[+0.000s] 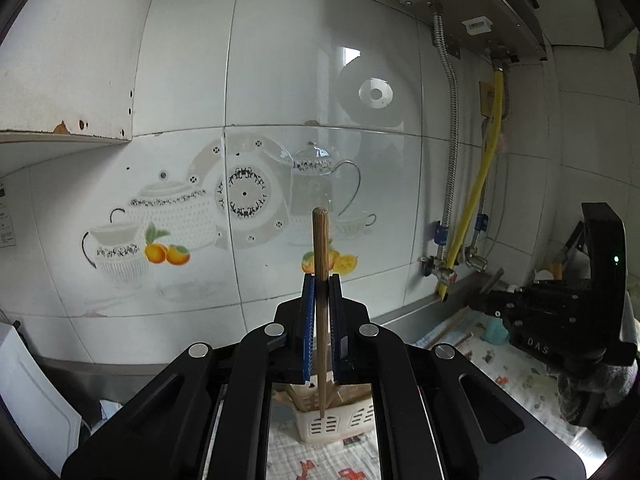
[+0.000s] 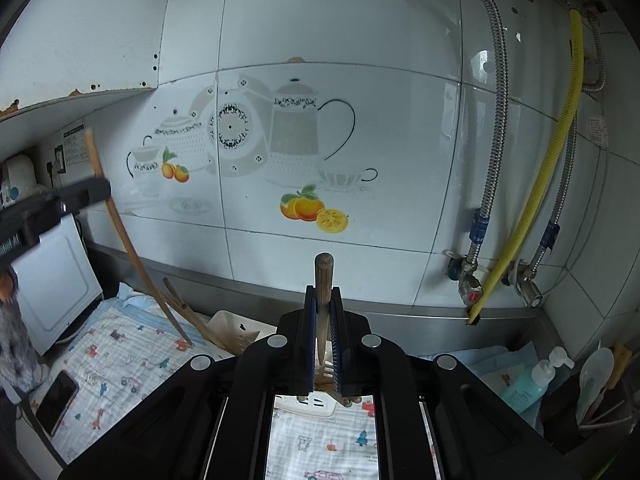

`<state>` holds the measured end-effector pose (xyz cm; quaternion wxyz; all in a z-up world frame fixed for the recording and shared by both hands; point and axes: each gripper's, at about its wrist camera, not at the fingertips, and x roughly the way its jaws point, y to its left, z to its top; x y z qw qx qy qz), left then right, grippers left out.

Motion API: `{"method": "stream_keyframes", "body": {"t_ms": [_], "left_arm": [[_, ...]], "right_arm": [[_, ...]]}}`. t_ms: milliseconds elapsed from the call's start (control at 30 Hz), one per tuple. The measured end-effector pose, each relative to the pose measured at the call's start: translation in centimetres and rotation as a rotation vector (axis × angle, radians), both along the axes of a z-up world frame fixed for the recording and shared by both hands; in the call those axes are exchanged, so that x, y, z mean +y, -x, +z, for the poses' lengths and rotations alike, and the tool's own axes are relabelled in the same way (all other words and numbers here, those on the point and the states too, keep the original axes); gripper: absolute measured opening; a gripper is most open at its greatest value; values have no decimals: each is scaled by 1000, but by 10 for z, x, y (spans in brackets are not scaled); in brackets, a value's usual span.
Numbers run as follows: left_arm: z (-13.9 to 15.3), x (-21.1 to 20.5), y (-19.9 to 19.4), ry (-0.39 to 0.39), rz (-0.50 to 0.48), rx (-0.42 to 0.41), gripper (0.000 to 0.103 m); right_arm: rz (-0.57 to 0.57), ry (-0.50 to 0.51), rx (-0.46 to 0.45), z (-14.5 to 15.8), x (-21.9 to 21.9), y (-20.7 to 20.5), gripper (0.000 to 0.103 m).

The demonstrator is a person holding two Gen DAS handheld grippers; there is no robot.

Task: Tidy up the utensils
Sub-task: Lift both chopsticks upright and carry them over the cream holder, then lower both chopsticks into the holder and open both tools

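Left tongs [image 1: 321,280]: jaws closed tight on a wooden chopstick [image 1: 320,264], which stands upright between the blue pads and rises above them.
Chopstick tip: hangs below these tongs, just over the cream holder [image 1: 332,424].
Holder: slotted basket under the left tongs, on a printed cloth [image 1: 320,464]; more wooden sticks are inside.
Right tongs [image 2: 323,300]: jaws pressed together on a second, darker chopstick [image 2: 323,280], upright too.
Seen from right tongs: the left tongs [image 2: 100,189] are far to the left and higher, with their chopstick [image 2: 120,236] slanting down toward the holder [image 2: 234,328].
Behind both tongs: tiled wall [image 2: 360,40] with a teapot picture.
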<state>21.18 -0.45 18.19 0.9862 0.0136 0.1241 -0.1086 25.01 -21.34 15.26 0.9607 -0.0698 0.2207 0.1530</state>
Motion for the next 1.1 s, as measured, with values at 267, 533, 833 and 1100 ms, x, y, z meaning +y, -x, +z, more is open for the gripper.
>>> {"method": "stream_keyframes", "body": {"t_ms": [267, 533, 833, 1100], "left_arm": [[-14, -2, -25, 29, 26, -6, 5], [-27, -1, -41, 44, 43, -6, 5], [-39, 0, -50, 48, 49, -7, 5], [-29, 0, -55, 49, 41, -25, 5]], "right_arm": [[3, 10, 49, -22, -1, -12, 6], [9, 17, 78, -37, -1, -18, 6], [10, 28, 103, -52, 4, -22, 6], [20, 29, 103, -52, 6, -24, 7]]}}
